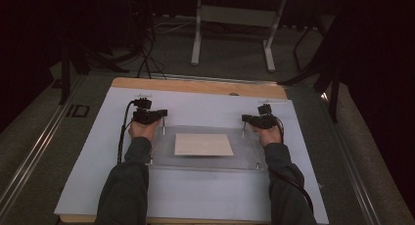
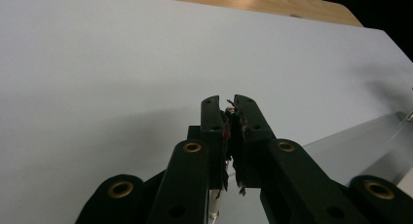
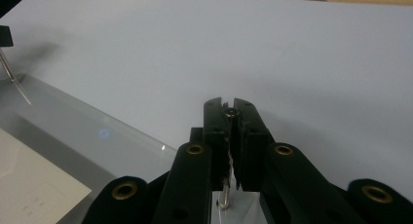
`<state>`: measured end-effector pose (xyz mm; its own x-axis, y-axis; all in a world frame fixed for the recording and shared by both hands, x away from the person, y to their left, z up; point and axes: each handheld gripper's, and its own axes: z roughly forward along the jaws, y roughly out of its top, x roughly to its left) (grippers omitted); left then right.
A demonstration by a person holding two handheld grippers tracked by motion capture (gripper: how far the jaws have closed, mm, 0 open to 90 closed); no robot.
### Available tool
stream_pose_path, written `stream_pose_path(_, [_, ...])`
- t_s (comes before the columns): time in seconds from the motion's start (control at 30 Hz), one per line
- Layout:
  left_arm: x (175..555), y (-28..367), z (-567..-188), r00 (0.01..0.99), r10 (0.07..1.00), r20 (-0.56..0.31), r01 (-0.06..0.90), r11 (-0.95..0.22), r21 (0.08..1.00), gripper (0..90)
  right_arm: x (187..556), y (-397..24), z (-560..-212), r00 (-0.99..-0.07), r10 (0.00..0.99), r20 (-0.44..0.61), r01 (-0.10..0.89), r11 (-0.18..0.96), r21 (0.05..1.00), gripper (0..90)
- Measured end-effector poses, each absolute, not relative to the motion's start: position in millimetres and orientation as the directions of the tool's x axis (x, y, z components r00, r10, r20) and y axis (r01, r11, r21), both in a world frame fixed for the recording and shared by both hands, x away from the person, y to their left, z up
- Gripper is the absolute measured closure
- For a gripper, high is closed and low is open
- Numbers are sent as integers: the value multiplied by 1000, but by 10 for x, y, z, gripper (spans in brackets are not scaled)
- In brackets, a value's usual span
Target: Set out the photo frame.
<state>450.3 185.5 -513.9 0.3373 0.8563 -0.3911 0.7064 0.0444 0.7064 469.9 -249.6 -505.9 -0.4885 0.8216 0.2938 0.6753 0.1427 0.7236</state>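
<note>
Left hand-held gripper (image 1: pixel 163 118) clamps upright pin (image 1: pixel 163 127) | right hand-held gripper (image 1: pixel 243 121) clamps upright pin (image 1: pixel 242 131)

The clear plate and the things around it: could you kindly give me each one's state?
Clear plate: flat, on its posts.
Beige sheet: flat under the plate.
Left hand-held gripper: shut on far-left post.
Right hand-held gripper: shut on far-right post.
White board: flat on the table.

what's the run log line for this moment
left tongs: shut on left post | right tongs: shut on right post | clear plate: on table
</note>
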Motion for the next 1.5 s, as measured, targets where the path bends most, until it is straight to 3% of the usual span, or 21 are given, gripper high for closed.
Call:
stream_pose_path(0.3, [4515,1833,-5132,325,865,-383,711,44,702,848,4681,-2463,-5042,-502,833,233,654,190,732,832])
stream_pose_path(0.57, [4524,1829,-5138,318,865,-387,712,52,700,847,4566,-2543,-4996,-550,820,161,610,262,748,758])
stream_pose_path(1.5, [4543,1825,-5140,315,865,-391,718,52,694,848,4032,-2839,-5070,-614,787,48,507,348,789,737])
